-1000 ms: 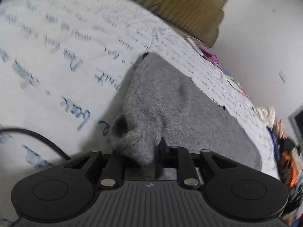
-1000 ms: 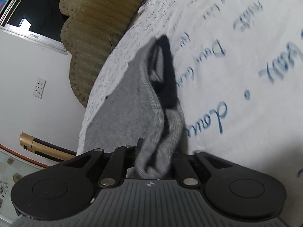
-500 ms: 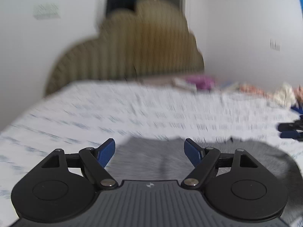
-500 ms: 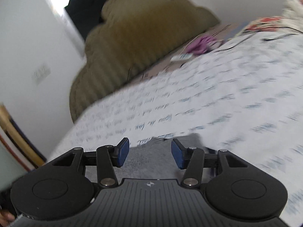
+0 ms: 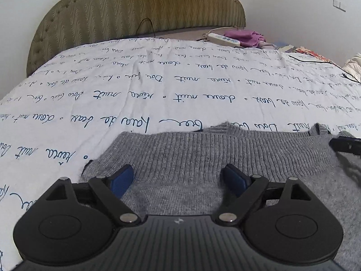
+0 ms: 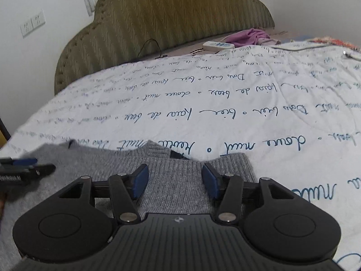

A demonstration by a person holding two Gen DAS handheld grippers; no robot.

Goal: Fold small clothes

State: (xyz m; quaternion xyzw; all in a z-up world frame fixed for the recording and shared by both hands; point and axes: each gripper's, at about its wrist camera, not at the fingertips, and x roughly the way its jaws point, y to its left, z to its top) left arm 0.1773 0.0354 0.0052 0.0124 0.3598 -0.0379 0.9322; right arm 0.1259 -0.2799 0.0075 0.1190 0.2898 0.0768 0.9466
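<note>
Lying beyond sweater (image 5: 225, 158): headboard (image 5: 135, 11), probably remote (image 5: 223, 38).

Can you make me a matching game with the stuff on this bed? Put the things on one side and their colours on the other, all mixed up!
Things:
1. sweater
2. headboard
3. crumpled cloth near the headboard
4. pads on the left gripper

Colours:
A. blue
B. grey
C. olive green
D. purple

Pairs: 1-B, 2-C, 3-D, 4-A
</note>
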